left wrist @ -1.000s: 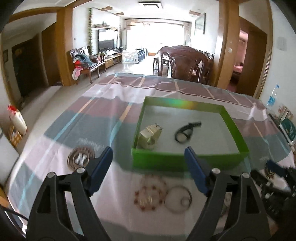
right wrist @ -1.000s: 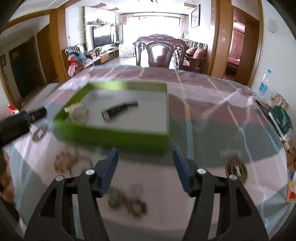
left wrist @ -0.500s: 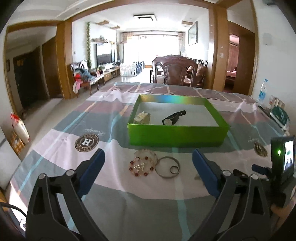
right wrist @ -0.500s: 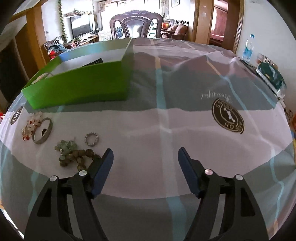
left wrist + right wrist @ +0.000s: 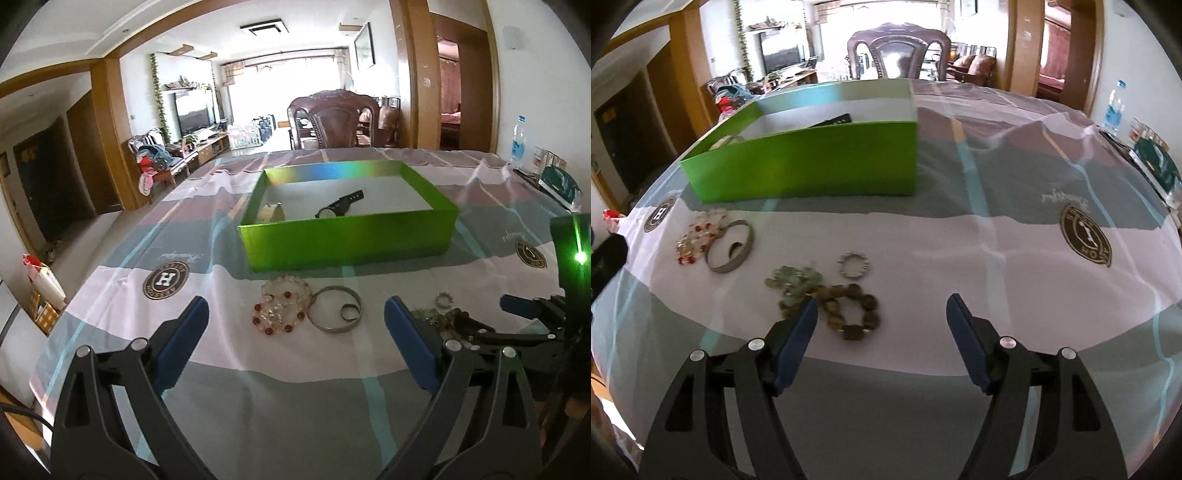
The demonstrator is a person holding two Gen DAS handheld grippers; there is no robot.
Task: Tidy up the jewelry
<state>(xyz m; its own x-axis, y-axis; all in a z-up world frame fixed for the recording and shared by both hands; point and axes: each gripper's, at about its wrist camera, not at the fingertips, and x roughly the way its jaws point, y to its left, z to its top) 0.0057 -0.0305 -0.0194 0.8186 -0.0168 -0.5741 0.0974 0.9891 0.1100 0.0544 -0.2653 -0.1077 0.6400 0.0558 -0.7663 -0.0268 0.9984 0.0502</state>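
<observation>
A green box (image 5: 347,240) stands mid-table and holds a black watch (image 5: 340,206) and a pale watch (image 5: 271,213); it also shows in the right wrist view (image 5: 812,166). Before it lie a red-and-clear bead bracelet (image 5: 280,308), a silver bangle (image 5: 335,309), a small silver ring (image 5: 854,264), a green bead bracelet (image 5: 794,282) and a brown bead bracelet (image 5: 849,310). My left gripper (image 5: 295,332) is open and empty, just short of the bracelet and bangle. My right gripper (image 5: 881,325) is open and empty, its left finger beside the brown bracelet.
The table wears a striped cloth with round logos (image 5: 165,280) (image 5: 1086,240). A water bottle (image 5: 518,140) and a dark green package (image 5: 559,186) stand at the right edge. A wooden chair (image 5: 334,123) stands behind the far edge.
My left gripper has pulled back from the box and lowered. My right gripper has swung left and come down toward the bead bracelets. Both stay open.
</observation>
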